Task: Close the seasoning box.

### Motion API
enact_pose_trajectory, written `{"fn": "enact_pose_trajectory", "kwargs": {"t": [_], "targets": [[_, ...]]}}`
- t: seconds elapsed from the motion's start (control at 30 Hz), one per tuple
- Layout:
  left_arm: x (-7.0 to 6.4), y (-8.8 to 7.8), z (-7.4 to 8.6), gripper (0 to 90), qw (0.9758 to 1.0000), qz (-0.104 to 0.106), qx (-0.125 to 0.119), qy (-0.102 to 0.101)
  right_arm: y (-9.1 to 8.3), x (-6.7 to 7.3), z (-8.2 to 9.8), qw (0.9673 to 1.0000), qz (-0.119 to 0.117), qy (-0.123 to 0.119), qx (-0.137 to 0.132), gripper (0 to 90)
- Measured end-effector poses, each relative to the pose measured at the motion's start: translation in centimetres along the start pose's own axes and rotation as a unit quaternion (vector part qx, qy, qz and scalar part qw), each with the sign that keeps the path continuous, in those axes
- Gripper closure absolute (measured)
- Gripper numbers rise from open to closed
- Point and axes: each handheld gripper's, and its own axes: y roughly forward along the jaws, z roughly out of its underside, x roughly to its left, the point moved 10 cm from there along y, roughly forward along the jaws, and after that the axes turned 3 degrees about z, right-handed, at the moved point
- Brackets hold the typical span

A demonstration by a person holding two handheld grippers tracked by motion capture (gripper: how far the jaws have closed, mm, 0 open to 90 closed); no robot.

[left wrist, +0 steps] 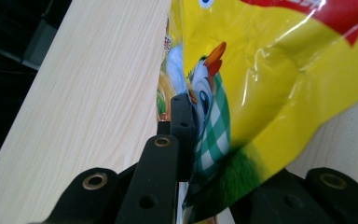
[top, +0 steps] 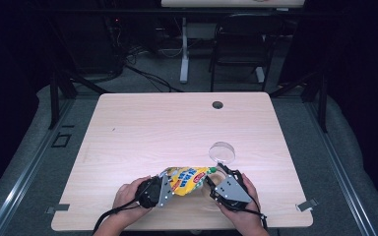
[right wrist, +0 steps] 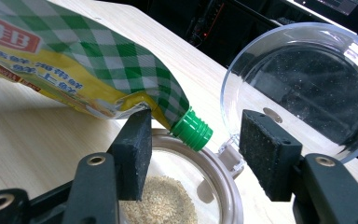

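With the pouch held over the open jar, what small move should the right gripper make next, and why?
Probably close the right gripper on the green cap and twist it off. The left gripper pinches the yellow pouch, the cap sits between the right gripper's open jaws, still on, and the jar of pale grains waits below with its lid swung back.

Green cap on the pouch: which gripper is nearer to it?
Right. The right gripper has the green cap between its open jaws; the left gripper pinches the pouch at its far end.
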Motion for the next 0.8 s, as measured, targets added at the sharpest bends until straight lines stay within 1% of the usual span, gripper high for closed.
{"fn": "enact_pose_trajectory", "kwargs": {"t": [0.07, 0.17, 0.3, 0.43, 0.47, 0.63, 0.8], "targets": [[0.0, 0.0, 0.1, 85.8, 1.0000, 0.002, 0.001, -0.005, 0.0, 0.0, 0.0, 1.0000, 0.001, 0.001, -0.002, 44.4], [0.2, 0.0, 0.2, 85.8, 0.9999, 0.004, -0.005, -0.014, -0.1, -0.2, 0.0, 1.0000, 0.004, 0.002, -0.002, 44.3], [0.4, 0.0, 0.4, 85.8, 0.9993, 0.010, -0.013, -0.035, -0.2, -0.4, -0.1, 0.9999, 0.007, 0.007, -0.006, 44.3], [0.7, -0.1, 0.6, 85.8, 0.9979, 0.016, -0.021, -0.060, -0.4, -0.6, -0.3, 0.9998, 0.010, 0.009, -0.012, 44.4], [0.8, -0.1, 0.6, 85.8, 0.9976, 0.017, -0.023, -0.063, -0.4, -0.6, -0.3, 0.9998, 0.011, 0.009, -0.013, 44.5], [1.2, -0.1, 0.9, 85.6, 0.9951, 0.025, -0.033, -0.090, -0.5, -0.7, -0.4, 0.9997, 0.012, 0.013, -0.018, 44.6], [1.7, -0.1, 1.1, 85.5, 0.9907, 0.033, -0.047, -0.124, -0.4, -0.7, -0.3, 0.9997, 0.013, 0.014, -0.016, 44.6]]}}
